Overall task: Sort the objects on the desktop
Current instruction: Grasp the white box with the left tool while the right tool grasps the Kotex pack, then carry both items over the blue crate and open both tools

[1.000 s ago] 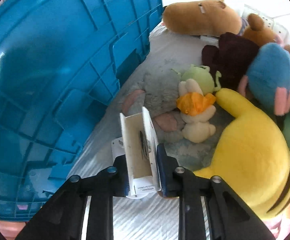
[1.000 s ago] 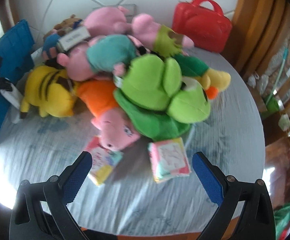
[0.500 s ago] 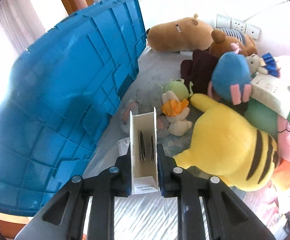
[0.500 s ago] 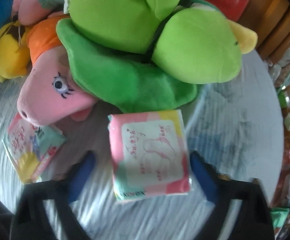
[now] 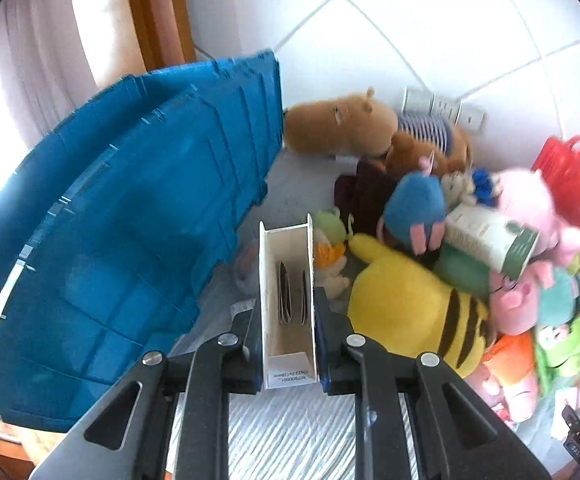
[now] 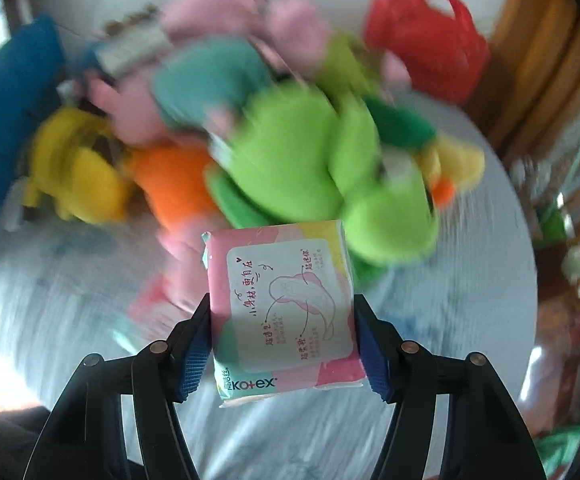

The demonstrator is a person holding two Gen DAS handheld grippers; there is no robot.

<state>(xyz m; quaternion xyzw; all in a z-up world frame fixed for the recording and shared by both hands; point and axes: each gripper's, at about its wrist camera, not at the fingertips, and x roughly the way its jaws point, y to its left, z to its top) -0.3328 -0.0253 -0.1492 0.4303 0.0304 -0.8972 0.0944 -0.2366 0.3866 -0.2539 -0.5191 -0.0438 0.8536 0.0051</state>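
My left gripper is shut on a small white open cardboard box with dark flat items inside, held above the table beside the blue crate. My right gripper is shut on a pink Kotex pad packet, lifted above the table in front of the plush pile. The pile holds a yellow striped plush, a green plush and pink plushes.
A red bag stands at the back right. A second pink packet lies on the grey tablecloth. A white-green carton rests on the plushes. A brown plush lies by the tiled wall.
My right gripper closed on the pink packet and lifted it off the table. My left gripper rose and drew back with the white box, so more of the crate shows.
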